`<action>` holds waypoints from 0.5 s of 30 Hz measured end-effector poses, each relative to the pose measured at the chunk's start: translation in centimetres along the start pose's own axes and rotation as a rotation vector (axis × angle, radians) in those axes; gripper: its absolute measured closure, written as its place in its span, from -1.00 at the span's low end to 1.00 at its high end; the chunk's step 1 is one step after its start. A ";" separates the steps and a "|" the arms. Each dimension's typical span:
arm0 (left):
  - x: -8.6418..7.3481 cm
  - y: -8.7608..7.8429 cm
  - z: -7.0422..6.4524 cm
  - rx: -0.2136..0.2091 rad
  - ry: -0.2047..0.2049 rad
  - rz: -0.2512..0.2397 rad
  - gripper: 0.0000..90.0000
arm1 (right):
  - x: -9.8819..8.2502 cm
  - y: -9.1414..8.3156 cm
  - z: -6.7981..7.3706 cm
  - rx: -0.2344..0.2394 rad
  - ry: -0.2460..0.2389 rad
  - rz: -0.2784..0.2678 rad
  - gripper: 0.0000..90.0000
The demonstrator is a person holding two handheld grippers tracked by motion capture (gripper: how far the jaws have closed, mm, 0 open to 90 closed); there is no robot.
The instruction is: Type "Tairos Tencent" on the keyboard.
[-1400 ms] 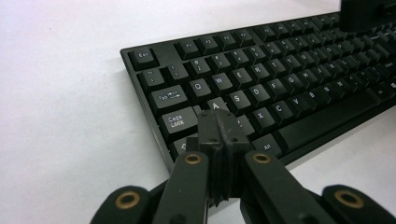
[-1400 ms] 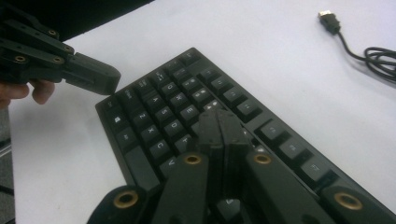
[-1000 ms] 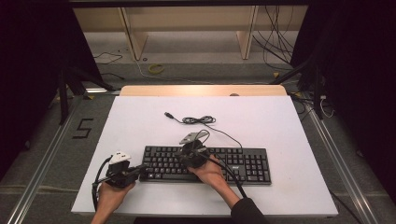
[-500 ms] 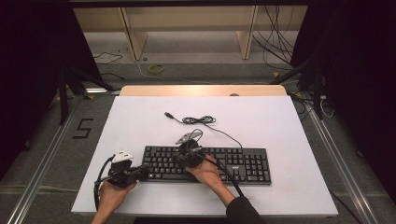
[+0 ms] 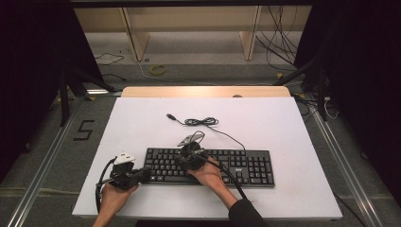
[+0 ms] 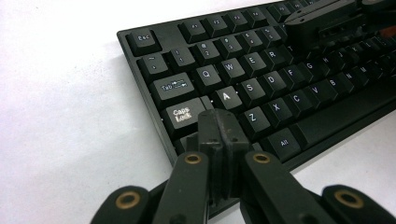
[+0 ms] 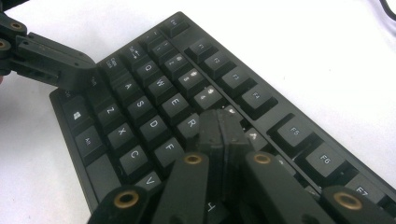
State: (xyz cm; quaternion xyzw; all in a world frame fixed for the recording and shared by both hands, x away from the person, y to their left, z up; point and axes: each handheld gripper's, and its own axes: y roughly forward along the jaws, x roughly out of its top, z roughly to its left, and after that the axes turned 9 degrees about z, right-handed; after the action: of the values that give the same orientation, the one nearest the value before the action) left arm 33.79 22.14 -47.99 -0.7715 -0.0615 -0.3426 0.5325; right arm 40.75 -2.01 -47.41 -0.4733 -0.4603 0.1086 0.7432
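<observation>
- The left gripper [image 6: 219,126] hides the keys at the keyboard's [image 5: 208,165] near left corner in the left gripper view; the key under its tip cannot be read, though it sits just below Caps Lock and beside Z
- In the right gripper view the right gripper [image 7: 219,126] covers the keys past R and F, so the one beneath its tip is hidden; it is probably T or a neighbour
- The keyboard's right half is cut off in both gripper views, and the far keys blur in the left gripper view
- From the high view the right hand [image 5: 208,172] lies over the middle keys and blocks them, and the sleeve [image 5: 246,213] runs off the bottom edge
- Both forearms are cut by the bottom edge of the high view
- The black keyboard lies on the white surface [image 5: 142,123], near the person's edge, lengthwise across it; its cable [image 5: 201,122] lies in a loose coil farther back, ending in a plug [image 5: 170,116]
- Left gripper jaws: pressed together with nothing between them, tip resting at the keyboard's left end, touching or just above the keys
- Right gripper jaws: likewise closed on nothing, tip down among the letter keys toward the upper rows, left of centre
- The two grippers are near each other, each showing at the edge of the other's view
</observation>
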 end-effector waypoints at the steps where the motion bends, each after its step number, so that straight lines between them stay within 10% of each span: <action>1: 0.0 0.0 0.0 0.000 0.000 0.000 0.99 | 0.0 0.0 0.0 0.000 0.000 0.000 1.00; 15: 0.0 0.3 0.1 -0.004 -0.003 0.013 0.99 | 0.0 0.1 0.1 -0.001 0.001 0.005 1.00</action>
State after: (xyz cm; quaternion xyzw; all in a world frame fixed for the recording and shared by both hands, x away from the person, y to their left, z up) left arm 33.99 22.07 -48.25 -0.7733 -0.0568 -0.3382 0.5332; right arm 40.71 -1.96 -47.48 -0.4747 -0.4588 0.1101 0.7430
